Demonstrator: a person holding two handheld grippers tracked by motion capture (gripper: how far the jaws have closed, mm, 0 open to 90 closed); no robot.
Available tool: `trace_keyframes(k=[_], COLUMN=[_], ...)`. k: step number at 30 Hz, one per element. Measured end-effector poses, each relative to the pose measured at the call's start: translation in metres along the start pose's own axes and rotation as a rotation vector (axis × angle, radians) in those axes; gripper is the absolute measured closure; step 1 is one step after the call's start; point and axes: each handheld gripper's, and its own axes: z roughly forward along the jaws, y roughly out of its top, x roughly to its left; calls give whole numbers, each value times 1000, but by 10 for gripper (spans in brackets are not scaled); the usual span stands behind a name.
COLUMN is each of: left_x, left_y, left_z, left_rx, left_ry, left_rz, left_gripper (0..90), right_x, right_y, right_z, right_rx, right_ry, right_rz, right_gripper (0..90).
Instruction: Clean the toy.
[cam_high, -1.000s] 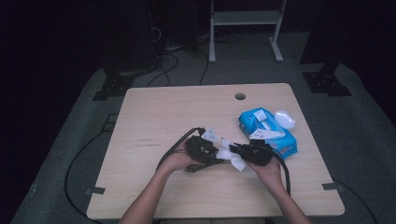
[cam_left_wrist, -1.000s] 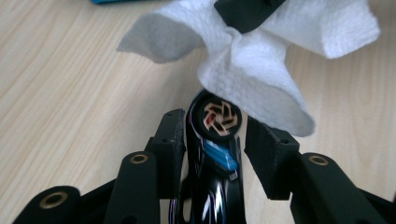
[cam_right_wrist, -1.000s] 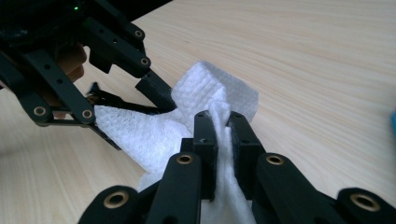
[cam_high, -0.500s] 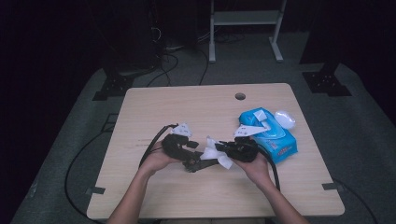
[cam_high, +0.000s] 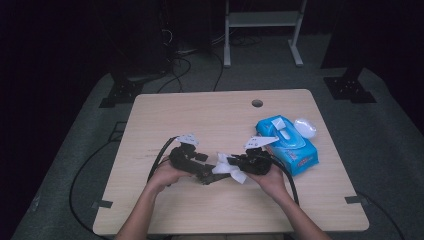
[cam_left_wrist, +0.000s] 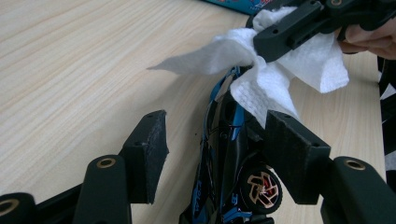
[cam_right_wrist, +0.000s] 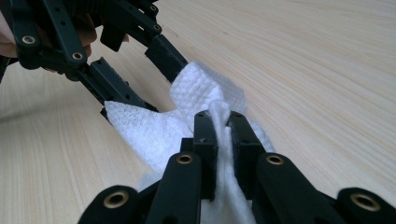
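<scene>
Surface (cam_high: 220, 115): pale wood-grain top with a round hole near its far edge, carrying every item below.

Wipes pack (cam_high: 287, 142): blue soft pack, lying at the right side of the surface with its lid flipped open, just beyond the right hand.

Left tool (cam_high: 200, 167): sitting low over the near middle of the surface, gripped by the person's left hand (cam_high: 165, 175). Its jaws are standing apart and have just been opening. In the left gripper view a toy car (cam_left_wrist: 229, 158) is lying between them; one jaw is sitting close against the car's side, while the other is standing clear with bare surface between.

Right tool (cam_high: 232, 165): facing the left tool from the right, carried by the right hand (cam_high: 272, 180). Its jaws are clenching a white wipe (cam_right_wrist: 187, 121), the tissue bunching between the pads in the right gripper view.

Toy car: black body with blue trim and a copper-spoked wheel, resting on the surface between the left tool's jaws.

White wipe: crumpled, draping over the far end of the toy car and touching it.
</scene>
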Motion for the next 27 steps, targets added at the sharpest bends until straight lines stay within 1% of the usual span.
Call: trace_keyframes(k=[3, 4, 6, 7, 8, 9, 10, 11, 17, 21, 27], left_x=[0, -1, -3, -4, -6, -7, -9, -10, -19, -26, -32], left_y=[-1, -2, -1, -1, -1, -1, -1, -1, -5, -7, -10], left_z=[0, 0, 0, 0, 0, 1, 1, 1, 2, 3, 7], left_rx=[-5, 2, 6, 8, 10, 11, 9, 10, 4, 10, 32], left_ry=[-4, -8, -2, -4, -2, 3, 7, 9, 6, 17, 2], left_rz=[-9, -6, 5, 3, 9, 25, 24, 37, 55, 85, 99], left_gripper=[391, 386, 378, 374, 373, 367, 364, 362, 355, 331, 304], right_x=[0, 1, 2, 3, 3, 4, 5, 6, 11, 14, 21], right_y=[-1, -2, -3, -4, -5, -6, -7, -8, -13, -17, -23], right_z=[-1, -1, -2, -3, -4, -6, -7, -8, -15, -20, -26], right_rx=[-1, -3, -5, -4, -4, 0, -1, -4, -12, -11, -4], right_ry=[4, 6, 10, 12, 14, 16, 17, 18, 26, 39, 39], right_rz=[-3, -8, -11, -13, -15, -20, -29, -31, -52, -58, -91], right_gripper=[830, 830, 830, 830, 830, 830, 830, 830, 831, 831, 830])
